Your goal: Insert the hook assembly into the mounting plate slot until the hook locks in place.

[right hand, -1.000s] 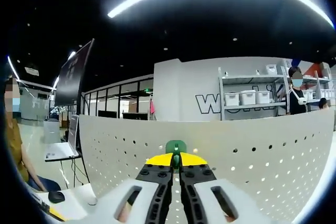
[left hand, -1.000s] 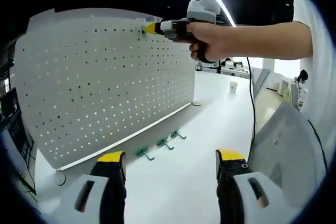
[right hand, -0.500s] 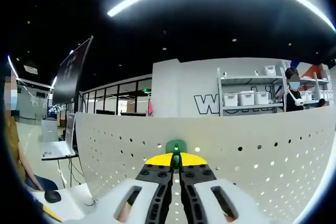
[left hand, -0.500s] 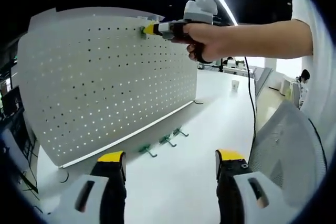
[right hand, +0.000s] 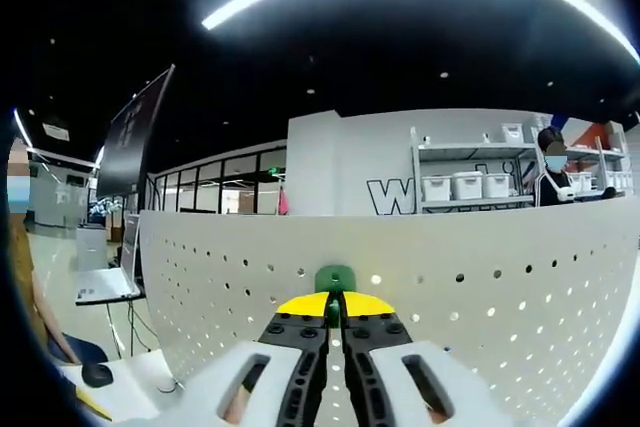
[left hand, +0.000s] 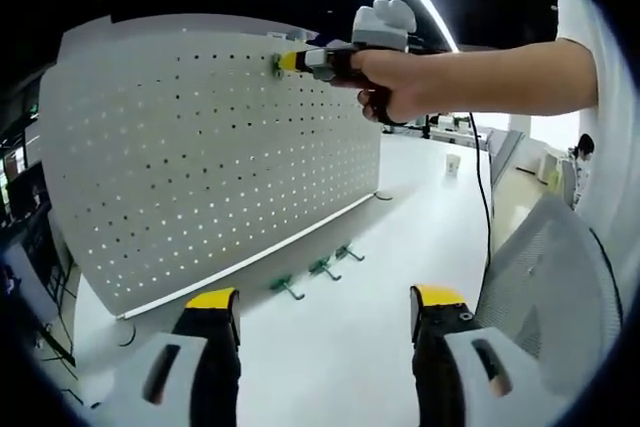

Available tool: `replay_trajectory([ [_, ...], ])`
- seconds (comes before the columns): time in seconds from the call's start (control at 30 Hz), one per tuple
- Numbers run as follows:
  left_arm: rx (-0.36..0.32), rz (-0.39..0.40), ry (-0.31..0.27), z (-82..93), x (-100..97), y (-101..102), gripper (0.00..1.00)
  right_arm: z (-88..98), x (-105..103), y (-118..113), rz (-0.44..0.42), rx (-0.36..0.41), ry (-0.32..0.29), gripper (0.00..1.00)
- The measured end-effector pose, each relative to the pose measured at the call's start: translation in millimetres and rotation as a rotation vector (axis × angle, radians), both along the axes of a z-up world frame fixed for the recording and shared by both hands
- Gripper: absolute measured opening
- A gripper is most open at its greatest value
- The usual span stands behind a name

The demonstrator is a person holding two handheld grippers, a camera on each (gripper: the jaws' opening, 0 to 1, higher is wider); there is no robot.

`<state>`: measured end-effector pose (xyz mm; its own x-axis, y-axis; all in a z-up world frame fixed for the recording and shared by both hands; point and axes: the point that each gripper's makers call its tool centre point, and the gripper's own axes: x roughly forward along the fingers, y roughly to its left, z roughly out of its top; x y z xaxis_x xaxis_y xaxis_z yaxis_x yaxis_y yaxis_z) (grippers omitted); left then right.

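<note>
1. Right gripper view: the right gripper [right hand: 335, 309] is seen with its yellow-tipped jaws pressed together on a green hook assembly [right hand: 334, 279], whose rounded green tab stands just past the tips at 12 o'clock of the jaws.
2. The hook assembly is held against the top row of holes of the white mounting plate [right hand: 520, 317], a perforated board standing upright; the grip is kept tight, it is judged, so that the part can be pushed squarely into its slot.
3. Whether the hook has locked cannot be told from these pictures; the insertion is judged to be under way.
4. In the left gripper view, the right gripper is seen at 12 o'clock, held by a hand [left hand: 400, 82], its tip meeting the board near the upper edge.
5. The left gripper [left hand: 325, 309] is held low with its jaws wide apart and nothing between them, well apart from the board; it is presumably kept back so that everything is kept in sight.
6. Three spare green hooks [left hand: 318, 273] are laid in a row on the white table [left hand: 400, 237], just beside the board's foot.
</note>
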<state>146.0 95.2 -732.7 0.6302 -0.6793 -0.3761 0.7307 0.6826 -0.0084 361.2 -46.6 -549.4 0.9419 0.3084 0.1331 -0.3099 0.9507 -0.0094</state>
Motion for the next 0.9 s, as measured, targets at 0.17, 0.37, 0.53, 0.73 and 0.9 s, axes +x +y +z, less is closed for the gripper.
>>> replay_trajectory([
  [0.17,0.0,0.0,0.003,-0.5,-1.4,-0.3,0.71,-0.3,1.4,0.7,-0.06,-0.013,0.0,0.01],
  [0.37,-0.001,-0.001,0.009,0.5,-5.6,-0.9,0.71,-1.3,2.9,2.0,-0.129,-0.03,-0.033,0.01],
  [0.53,0.002,0.003,0.011,2.7,-7.6,1.1,0.71,-1.1,6.3,-0.4,-0.165,0.028,-0.032,0.01],
  [0.73,0.001,0.004,0.013,3.8,-9.5,1.1,0.7,-2.5,4.4,-1.0,-0.188,0.084,-0.011,0.02],
  [0.9,-0.004,-0.001,0.012,3.8,-9.7,-2.7,0.7,-3.1,3.8,0.7,-0.202,0.119,0.016,0.03],
])
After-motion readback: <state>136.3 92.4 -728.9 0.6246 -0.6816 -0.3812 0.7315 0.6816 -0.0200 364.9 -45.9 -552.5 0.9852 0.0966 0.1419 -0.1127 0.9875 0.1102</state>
